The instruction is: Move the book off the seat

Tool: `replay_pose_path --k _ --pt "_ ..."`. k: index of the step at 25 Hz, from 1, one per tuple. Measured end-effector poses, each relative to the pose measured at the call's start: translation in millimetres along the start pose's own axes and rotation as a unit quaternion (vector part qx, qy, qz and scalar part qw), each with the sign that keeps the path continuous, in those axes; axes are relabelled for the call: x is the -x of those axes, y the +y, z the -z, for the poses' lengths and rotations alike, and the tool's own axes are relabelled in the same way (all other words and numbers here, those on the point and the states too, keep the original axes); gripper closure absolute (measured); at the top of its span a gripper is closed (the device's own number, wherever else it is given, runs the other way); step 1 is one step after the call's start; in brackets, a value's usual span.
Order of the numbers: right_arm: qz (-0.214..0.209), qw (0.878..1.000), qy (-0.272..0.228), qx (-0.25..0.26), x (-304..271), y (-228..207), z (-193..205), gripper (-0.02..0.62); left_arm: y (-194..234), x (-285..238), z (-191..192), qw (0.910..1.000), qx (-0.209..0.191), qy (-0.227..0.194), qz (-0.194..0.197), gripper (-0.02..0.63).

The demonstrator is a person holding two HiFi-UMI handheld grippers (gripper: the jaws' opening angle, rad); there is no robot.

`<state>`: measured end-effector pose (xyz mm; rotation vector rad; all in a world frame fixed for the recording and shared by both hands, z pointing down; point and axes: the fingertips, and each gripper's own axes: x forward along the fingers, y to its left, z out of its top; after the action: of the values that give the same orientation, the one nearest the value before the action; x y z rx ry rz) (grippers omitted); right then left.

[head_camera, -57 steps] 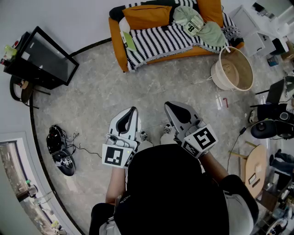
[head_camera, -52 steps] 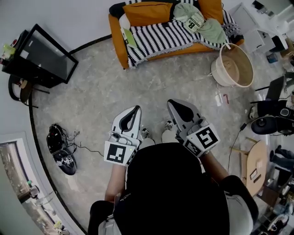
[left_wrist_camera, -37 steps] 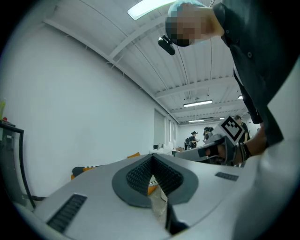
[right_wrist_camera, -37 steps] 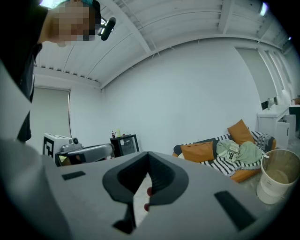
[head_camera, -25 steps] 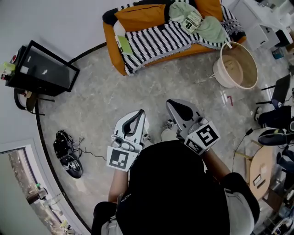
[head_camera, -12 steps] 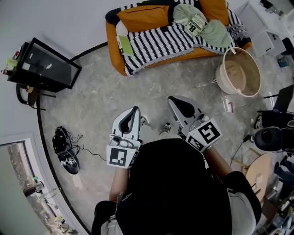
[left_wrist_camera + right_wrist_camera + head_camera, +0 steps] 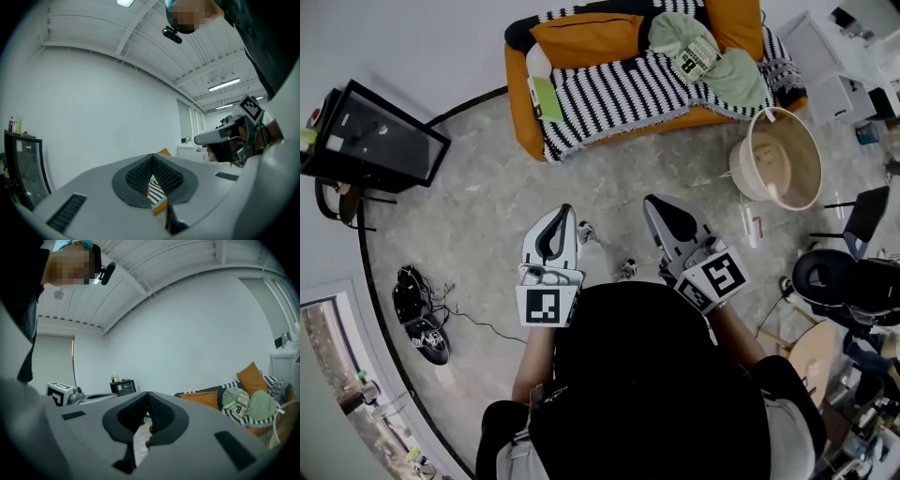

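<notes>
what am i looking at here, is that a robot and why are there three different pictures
No robot: a person holds a hand tool in each hand, the left gripper and right gripper. The head view looks down from a camera on the person's head; the other two look out along each tool's fingers. Both are shut and hold nothing. Ahead stands an orange sofa with a green book on its seat, and a basket beside it.

Beige round basket (image 7: 769,155); black cabinet (image 7: 370,141); green garment (image 7: 736,75)
</notes>
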<state>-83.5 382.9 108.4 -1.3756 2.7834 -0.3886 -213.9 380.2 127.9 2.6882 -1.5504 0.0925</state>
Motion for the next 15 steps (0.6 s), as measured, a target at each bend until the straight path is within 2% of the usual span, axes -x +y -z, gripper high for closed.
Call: replay_pose_path --k 7,12,15 --pt "0.04 0.999 -0.004 -0.011 -73.1 -36.0 -21.9 0.581 63.6 -63.4 -10.1 0.9994 0.014 -0.018 0.027 0.597" --pt "0.059 0.998 -0.012 -0.011 -120.5 -43.0 -35.1 0.581 103.7 -90.0 -17.7 0.9984 0.014 -0.028 0.046 0.597" --pt "0.061 0.998 -0.004 0.004 -139.5 -46.5 -37.8 0.581 126.9 -100.8 -13.6 0.999 0.016 -0.018 0.038 0.597"
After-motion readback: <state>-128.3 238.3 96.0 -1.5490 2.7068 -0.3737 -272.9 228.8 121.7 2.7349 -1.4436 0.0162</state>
